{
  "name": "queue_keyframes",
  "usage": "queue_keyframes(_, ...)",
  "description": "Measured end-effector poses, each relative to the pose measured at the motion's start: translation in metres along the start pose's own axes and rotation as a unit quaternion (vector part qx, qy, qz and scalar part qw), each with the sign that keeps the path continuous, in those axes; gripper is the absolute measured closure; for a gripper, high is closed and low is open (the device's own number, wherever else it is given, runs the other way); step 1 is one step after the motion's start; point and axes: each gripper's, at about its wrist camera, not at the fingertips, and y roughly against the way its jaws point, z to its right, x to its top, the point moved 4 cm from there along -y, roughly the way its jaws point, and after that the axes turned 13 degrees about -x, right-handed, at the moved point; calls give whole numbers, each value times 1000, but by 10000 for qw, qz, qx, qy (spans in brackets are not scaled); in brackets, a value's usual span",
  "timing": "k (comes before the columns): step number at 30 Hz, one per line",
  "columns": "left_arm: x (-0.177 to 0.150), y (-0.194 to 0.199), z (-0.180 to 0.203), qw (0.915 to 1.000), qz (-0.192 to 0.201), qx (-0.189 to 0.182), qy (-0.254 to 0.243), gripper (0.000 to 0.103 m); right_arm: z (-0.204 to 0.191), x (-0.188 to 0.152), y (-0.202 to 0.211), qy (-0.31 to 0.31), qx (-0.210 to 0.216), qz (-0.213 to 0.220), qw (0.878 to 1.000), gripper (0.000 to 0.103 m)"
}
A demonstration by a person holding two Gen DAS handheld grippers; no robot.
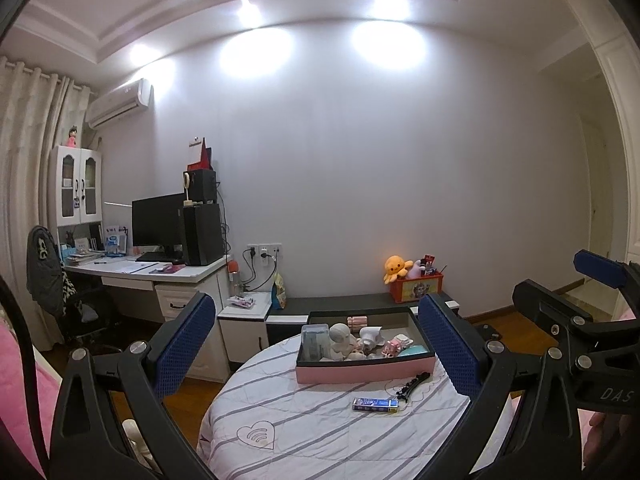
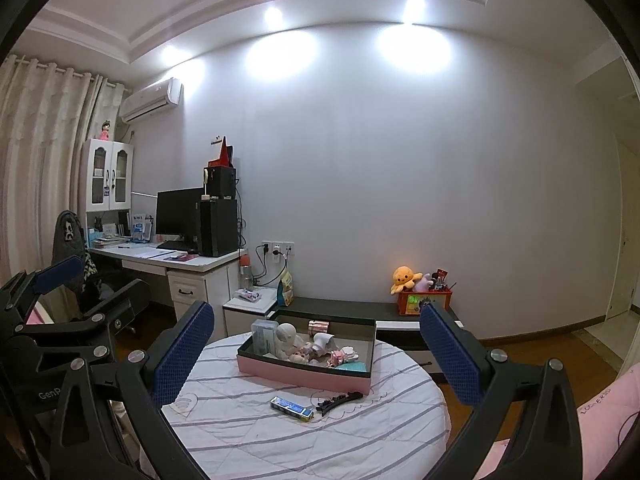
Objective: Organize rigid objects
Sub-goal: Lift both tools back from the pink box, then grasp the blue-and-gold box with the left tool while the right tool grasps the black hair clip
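A pink-walled tray [image 1: 360, 374] [image 2: 296, 372] with a dark rim stands on a round table with a striped white cloth [image 1: 304, 432] [image 2: 256, 432]. It holds a clear box, a white figurine [image 1: 340, 338] [image 2: 286, 336] and several small toys. A blue rectangular box [image 1: 375, 404] [image 2: 291, 407] and a black hair clip [image 1: 412, 384] [image 2: 340, 400] lie on the cloth in front of the tray. My left gripper [image 1: 316, 360] and right gripper [image 2: 316, 360] are both open and empty, held above the table's near side.
A white desk [image 1: 152, 272] with monitor and speakers stands at the left, with a chair [image 1: 52, 276]. A dark low bench [image 1: 340, 304] with an orange toy box [image 1: 416, 286] runs along the wall behind. Pink bedding [image 2: 600, 416] lies to the right.
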Motion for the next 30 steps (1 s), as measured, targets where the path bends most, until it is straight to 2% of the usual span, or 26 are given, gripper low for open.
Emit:
queue_keyframes(9,-11,-11,-1,9999,-155,-36,-15,0,0,-7,-11,1,17,-118,9999,0)
queue_keyframes(12,-24,-28,-4,9990,-409,-168,76,0,0,-14,-22,17,11,-254,9997,0)
queue_keyframes(16,-55,-68,-4,9934,-978,-491,334,0,5,-36,-48,0,-49,-599,9982,0)
queue_keyframes(20,-97,-114,1,9813,-1688,-710,588,0,12,-68,-82,-24,-105,-1068,9942,0)
queue_keyframes(24,-144,-165,8,9626,-2446,-854,788,0,24,-109,-123,-89,-144,-1616,9867,0)
queue_keyframes(30,-198,-221,20,9378,-3247,-882,851,0,40,-165,-177,-125,-216,-2394,9706,0)
